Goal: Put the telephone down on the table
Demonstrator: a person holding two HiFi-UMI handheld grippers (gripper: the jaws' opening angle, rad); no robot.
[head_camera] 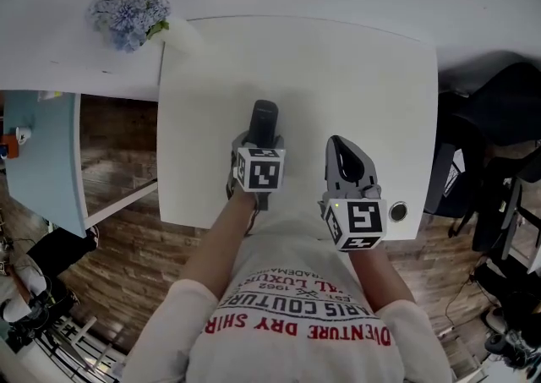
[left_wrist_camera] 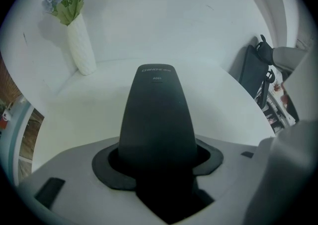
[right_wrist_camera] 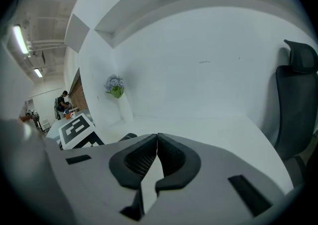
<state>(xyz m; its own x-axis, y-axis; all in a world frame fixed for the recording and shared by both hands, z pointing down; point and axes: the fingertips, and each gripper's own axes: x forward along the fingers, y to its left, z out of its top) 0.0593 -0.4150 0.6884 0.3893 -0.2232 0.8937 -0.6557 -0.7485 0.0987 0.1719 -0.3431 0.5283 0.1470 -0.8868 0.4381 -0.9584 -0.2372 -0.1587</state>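
A dark telephone handset (head_camera: 265, 112) sticks out forward from my left gripper (head_camera: 256, 146), over the near middle of the white table (head_camera: 363, 77). In the left gripper view the telephone (left_wrist_camera: 158, 114) fills the space between the jaws of the left gripper (left_wrist_camera: 159, 167), which are shut on its lower end. Whether it touches the tabletop I cannot tell. My right gripper (head_camera: 341, 153) hovers beside it on the right, over the table's near edge. In its own view the right gripper (right_wrist_camera: 157, 144) has its pads (right_wrist_camera: 174, 157) pressed together with nothing between them.
A white vase of blue flowers (head_camera: 131, 18) stands at the far left corner, also visible as the vase (left_wrist_camera: 79, 45). A black office chair (head_camera: 499, 119) sits off the table's right side. A round grommet (head_camera: 398, 211) is set in the table's near right edge.
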